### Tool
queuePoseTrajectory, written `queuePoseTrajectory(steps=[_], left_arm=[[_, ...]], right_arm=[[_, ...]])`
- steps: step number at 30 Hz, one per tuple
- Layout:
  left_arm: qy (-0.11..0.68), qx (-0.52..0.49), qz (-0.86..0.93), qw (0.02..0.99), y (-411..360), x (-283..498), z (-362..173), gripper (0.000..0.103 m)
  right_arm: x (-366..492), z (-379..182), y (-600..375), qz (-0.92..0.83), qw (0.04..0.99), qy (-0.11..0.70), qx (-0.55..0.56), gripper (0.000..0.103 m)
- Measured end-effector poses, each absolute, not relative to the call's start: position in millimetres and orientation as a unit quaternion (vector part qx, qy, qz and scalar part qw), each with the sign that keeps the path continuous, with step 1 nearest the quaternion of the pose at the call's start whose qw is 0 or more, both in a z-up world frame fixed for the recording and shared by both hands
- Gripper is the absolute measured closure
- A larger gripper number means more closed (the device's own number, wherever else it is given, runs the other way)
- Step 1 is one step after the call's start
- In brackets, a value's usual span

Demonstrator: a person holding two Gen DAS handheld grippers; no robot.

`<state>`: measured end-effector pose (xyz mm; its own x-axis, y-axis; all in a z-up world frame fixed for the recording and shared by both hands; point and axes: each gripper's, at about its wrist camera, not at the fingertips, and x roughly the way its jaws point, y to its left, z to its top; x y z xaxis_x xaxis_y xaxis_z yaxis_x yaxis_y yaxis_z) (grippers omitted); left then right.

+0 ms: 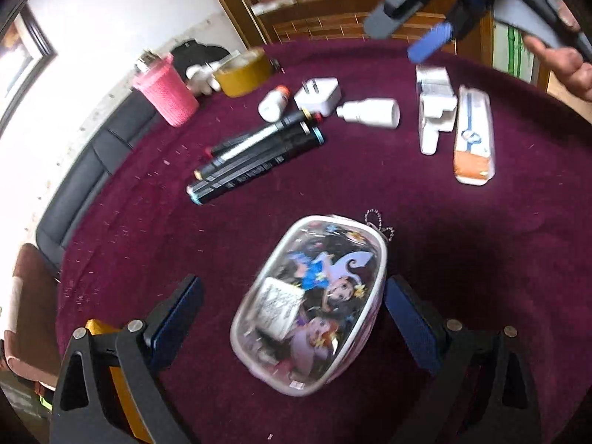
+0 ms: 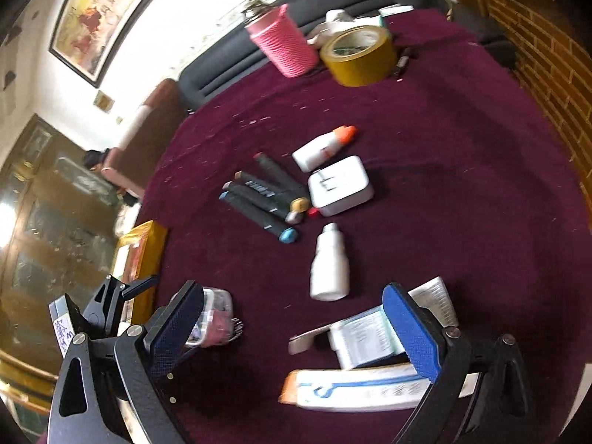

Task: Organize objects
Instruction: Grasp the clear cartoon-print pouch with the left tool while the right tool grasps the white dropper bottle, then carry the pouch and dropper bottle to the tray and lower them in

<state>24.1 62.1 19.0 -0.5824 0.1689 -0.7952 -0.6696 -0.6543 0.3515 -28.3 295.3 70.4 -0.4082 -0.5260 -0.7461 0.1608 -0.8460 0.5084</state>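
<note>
A clear cartoon-print pouch (image 1: 310, 303) lies on the maroon tablecloth (image 1: 462, 240) between the fingers of my open left gripper (image 1: 292, 318), which does not touch it. Beyond it lie several black markers (image 1: 255, 155), a white charger plug (image 1: 318, 96), a small orange-capped bottle (image 1: 273, 103), a white bottle (image 1: 370, 111) and white boxes (image 1: 436, 107). My right gripper (image 2: 296, 329) is open and empty above the boxes (image 2: 366, 336) and an orange-and-white carton (image 2: 355, 388). It also shows at the top of the left wrist view (image 1: 410, 33).
A pink ribbed cup (image 2: 283, 46) and a yellow tape roll (image 2: 357, 55) stand at the table's far edge. A black sofa (image 1: 77, 185) runs along the wall beyond the table. A brick-faced counter (image 2: 547, 74) stands on the right.
</note>
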Motion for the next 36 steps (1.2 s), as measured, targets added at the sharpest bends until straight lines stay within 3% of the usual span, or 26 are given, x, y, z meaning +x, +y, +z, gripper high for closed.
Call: queuePoseTrajectory(steps=[3, 7, 11, 12, 13, 14, 17, 31, 36], left_arm=[[0.327, -0.381, 0.824, 0.264, 65, 23, 12, 0.004], [0.264, -0.425, 0.825, 0.262, 55, 13, 17, 0.024], [0.205, -0.438, 0.838, 0.255, 42, 17, 30, 0.033], [0.189, -0.434, 0.842, 0.257, 37, 21, 34, 0.054], [0.167, -0.431, 0.849, 0.256, 31, 24, 43, 0.064], [0.156, -0.429, 0.853, 0.254, 30, 26, 47, 0.067], [0.139, -0.415, 0.864, 0.249, 22, 36, 61, 0.082], [0.023, -0.374, 0.901, 0.218, -48, 83, 96, 0.089], [-0.021, -0.338, 0.920, 0.195, -89, 114, 117, 0.090]], right_arm=[[-43, 69, 286, -0.833, 0.180, -0.136, 0.505, 0.003], [-54, 59, 259, -0.835, 0.159, -0.071, 0.521, 0.005], [-62, 45, 241, -0.829, 0.145, -0.028, 0.540, 0.026], [-64, 41, 238, -0.827, 0.138, -0.019, 0.545, 0.036], [-65, 36, 235, -0.825, 0.128, -0.004, 0.551, 0.043], [-66, 31, 233, -0.822, 0.121, 0.006, 0.557, 0.056], [-65, 24, 228, -0.825, 0.103, 0.033, 0.555, 0.075], [-25, 48, 229, -0.834, 0.149, -0.062, 0.527, 0.075], [-6, 68, 199, -0.839, 0.182, -0.063, 0.508, 0.075]])
